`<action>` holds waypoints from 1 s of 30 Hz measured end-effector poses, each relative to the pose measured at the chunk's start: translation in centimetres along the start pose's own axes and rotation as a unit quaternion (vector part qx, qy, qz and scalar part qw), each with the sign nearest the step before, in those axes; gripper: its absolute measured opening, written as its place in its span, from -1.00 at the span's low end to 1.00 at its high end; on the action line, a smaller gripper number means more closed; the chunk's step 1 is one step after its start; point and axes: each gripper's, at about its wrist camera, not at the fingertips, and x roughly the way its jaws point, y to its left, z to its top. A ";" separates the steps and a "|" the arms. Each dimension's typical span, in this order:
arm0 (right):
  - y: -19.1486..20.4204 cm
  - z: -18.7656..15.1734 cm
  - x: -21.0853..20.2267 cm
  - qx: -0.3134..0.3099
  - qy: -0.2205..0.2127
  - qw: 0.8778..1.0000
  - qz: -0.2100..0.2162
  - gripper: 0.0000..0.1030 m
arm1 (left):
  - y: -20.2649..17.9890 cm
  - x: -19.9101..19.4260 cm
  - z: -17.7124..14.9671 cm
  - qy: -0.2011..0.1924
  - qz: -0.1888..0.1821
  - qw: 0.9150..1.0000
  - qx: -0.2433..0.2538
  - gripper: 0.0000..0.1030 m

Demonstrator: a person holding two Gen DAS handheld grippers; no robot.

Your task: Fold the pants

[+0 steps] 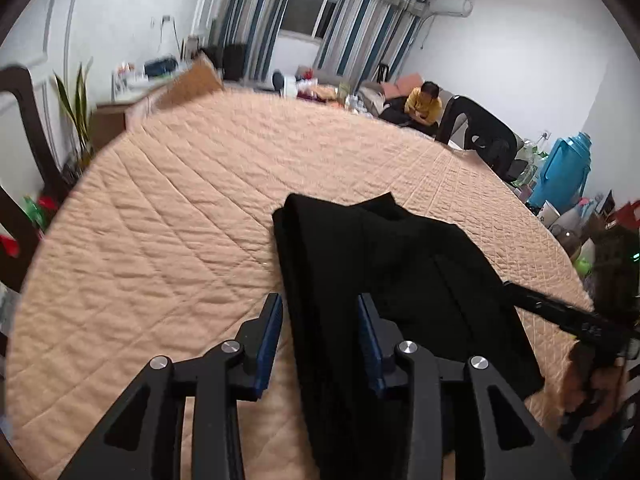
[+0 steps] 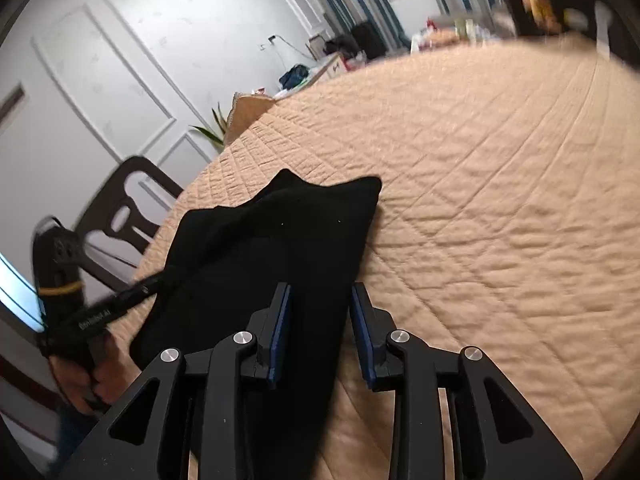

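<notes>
black pants (image 1: pixel 384 280), peach diamond-quilted bedspread (image 1: pixel 180 208)

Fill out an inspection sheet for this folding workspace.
Surface: peach quilted bedspread, lightly wrinkled.
Job's things: black fabric pants lying partly folded on it.
Clutter: nothing seen on the bedspread besides the pants.
Grippers: left gripper and right gripper both open, pants fabric between the pads, not pinched.
Cables: one hanging on the white panelled wall.
Surroundings: striped curtains, dark wooden chair, seated person in yellow top.

Black hand-held gripper (image 1: pixel 320 304) with blue pads, silver screws
</notes>
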 end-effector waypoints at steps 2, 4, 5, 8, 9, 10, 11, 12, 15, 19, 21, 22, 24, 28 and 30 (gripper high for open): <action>1.5 -0.8 -2.0 -0.034 -0.019 0.999 -0.002 -0.41 | -1.0 -1.9 -0.8 -0.020 0.010 1.000 0.015 -0.21; 2.7 -1.5 -3.2 -0.061 -0.026 0.998 -0.009 -0.41 | -1.6 -3.4 -1.6 -0.034 -0.004 0.999 0.024 -0.21; 3.3 -2.1 -3.5 -0.072 -0.025 0.997 -0.011 -0.41 | -2.2 -4.0 -2.2 -0.037 -0.009 0.999 0.030 -0.21; 5.1 -4.5 -3.5 -0.109 -0.009 0.994 -0.007 -0.41 | -3.7 -4.4 -4.2 -0.030 -0.015 0.998 0.052 -0.21; 5.3 -5.2 -2.8 -0.122 0.006 0.992 -0.019 -0.41 | -4.1 -4.2 -4.7 -0.024 -0.013 0.998 0.058 -0.21; 5.3 -5.5 -2.3 -0.132 0.016 0.991 -0.030 -0.41 | -4.3 -3.7 -5.1 -0.018 0.000 0.998 0.065 -0.21; 5.3 -6.1 -1.7 -0.145 0.025 0.988 -0.038 -0.41 | -4.4 -3.1 -5.4 -0.008 0.011 0.997 0.072 -0.20; 5.2 -6.2 -1.7 -0.146 0.024 0.988 -0.035 -0.41 | -4.4 -2.9 -5.2 -0.006 0.012 0.997 0.070 -0.20; 5.3 -5.6 -2.1 -0.148 0.026 0.988 -0.038 -0.41 | -4.5 -2.9 -4.9 -0.007 0.017 0.998 0.066 -0.20; 5.8 -4.2 -2.1 -0.153 0.014 0.987 -0.036 -0.41 | -5.0 -3.3 -4.6 -0.011 0.028 0.996 0.082 -0.21; 5.9 -3.1 -1.9 -0.152 0.003 0.988 -0.035 -0.41 | -4.9 -3.3 -3.7 -0.018 0.037 0.996 0.083 -0.21; 5.9 -2.3 -1.6 -0.152 -0.005 0.988 -0.035 -0.41 | -4.9 -3.5 -3.2 -0.024 0.042 0.995 0.084 -0.21; 5.9 -0.8 -1.0 -0.150 -0.017 0.988 -0.040 -0.41 | -4.8 -3.2 -2.1 -0.027 0.046 0.995 0.085 -0.21; 5.6 1.9 1.5 -0.146 -0.023 0.988 -0.052 -0.41 | -4.7 -1.0 0.3 -0.022 0.067 0.992 0.102 -0.21; 5.0 2.9 3.2 -0.140 -0.011 0.988 -0.063 -0.41 | -4.3 0.5 1.3 -0.014 0.077 0.992 0.099 -0.21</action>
